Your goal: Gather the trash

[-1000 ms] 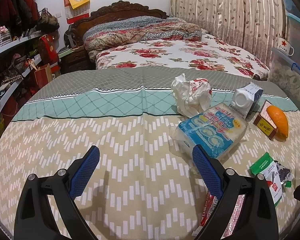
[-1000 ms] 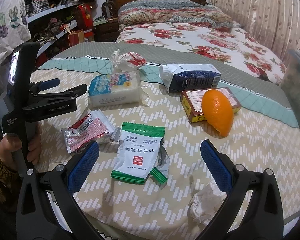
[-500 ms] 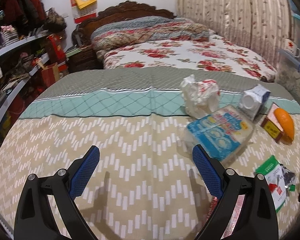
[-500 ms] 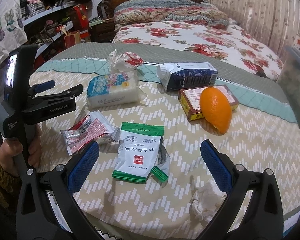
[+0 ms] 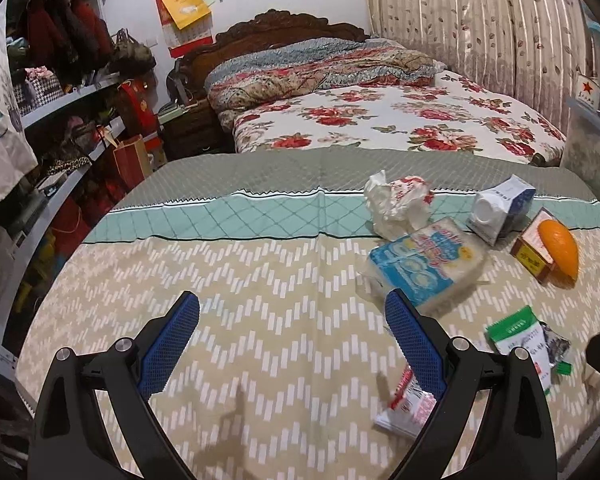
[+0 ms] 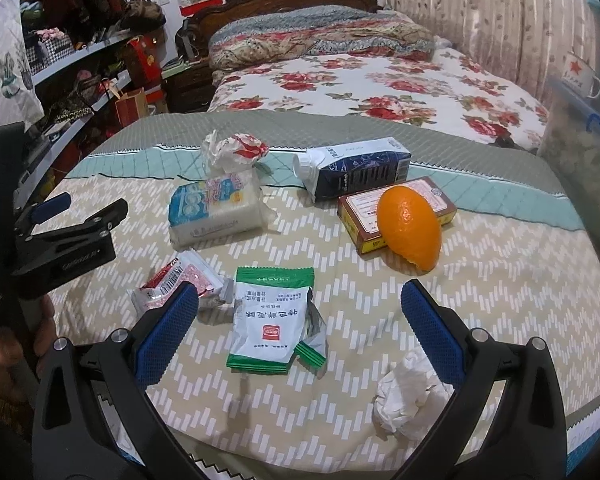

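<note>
We see a matt woven tablecloth (image 6: 480,280) under glossy plastic wrappers: the green-and-white sachet (image 6: 270,320), the red-and-white packet (image 6: 172,284). The tissue pack (image 6: 214,210) wears shiny film; the crumpled tissue (image 6: 408,396) looks soft paper. The carton (image 6: 360,174) and box (image 6: 360,216) are smooth card; our gripper pads (image 6: 166,336) are rough blue rubber

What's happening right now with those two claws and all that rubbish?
Left gripper open, empty. Right gripper open, empty, hanging over the green-and-white wrapper. Crumpled tissue beside its right finger. Nothing in the way.
</note>
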`<act>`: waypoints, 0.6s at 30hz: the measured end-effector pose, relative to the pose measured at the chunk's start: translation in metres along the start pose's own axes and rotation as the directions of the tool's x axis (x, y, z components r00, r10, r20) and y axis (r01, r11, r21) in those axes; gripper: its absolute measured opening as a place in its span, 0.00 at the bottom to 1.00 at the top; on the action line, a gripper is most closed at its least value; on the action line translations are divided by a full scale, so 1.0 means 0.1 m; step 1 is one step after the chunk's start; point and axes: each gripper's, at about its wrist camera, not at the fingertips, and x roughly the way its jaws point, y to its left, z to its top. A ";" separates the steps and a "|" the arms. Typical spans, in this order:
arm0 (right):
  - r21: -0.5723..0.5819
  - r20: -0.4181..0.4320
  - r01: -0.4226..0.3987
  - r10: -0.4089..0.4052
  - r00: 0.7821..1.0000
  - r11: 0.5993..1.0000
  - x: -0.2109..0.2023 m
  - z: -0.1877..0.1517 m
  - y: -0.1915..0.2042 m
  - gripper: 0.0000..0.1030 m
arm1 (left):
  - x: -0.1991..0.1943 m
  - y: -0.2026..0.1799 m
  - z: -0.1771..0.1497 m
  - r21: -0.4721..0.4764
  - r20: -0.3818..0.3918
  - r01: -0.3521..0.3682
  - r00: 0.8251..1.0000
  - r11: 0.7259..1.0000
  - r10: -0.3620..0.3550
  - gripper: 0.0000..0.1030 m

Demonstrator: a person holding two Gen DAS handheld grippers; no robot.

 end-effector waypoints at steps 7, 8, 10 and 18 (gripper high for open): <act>-0.009 0.003 0.000 0.000 1.000 1.000 -0.02 -0.01 0.05 0.97 | -0.06 0.02 -0.06 0.000 -0.016 -0.001 1.000 1.000 0.001 0.87; -0.009 0.003 0.000 0.000 1.000 1.000 -0.02 -0.01 0.06 0.97 | -0.05 0.03 -0.07 -0.001 -0.019 -0.001 1.000 1.000 0.001 0.87; -0.010 0.002 0.001 -0.001 1.000 1.000 -0.02 -0.01 0.07 0.97 | -0.05 0.04 -0.08 -0.003 -0.020 -0.001 1.000 1.000 0.001 0.87; -0.013 0.000 0.000 0.000 1.000 1.000 -0.02 -0.02 0.09 0.97 | -0.03 0.07 -0.09 -0.004 -0.021 -0.006 1.000 1.000 0.006 0.87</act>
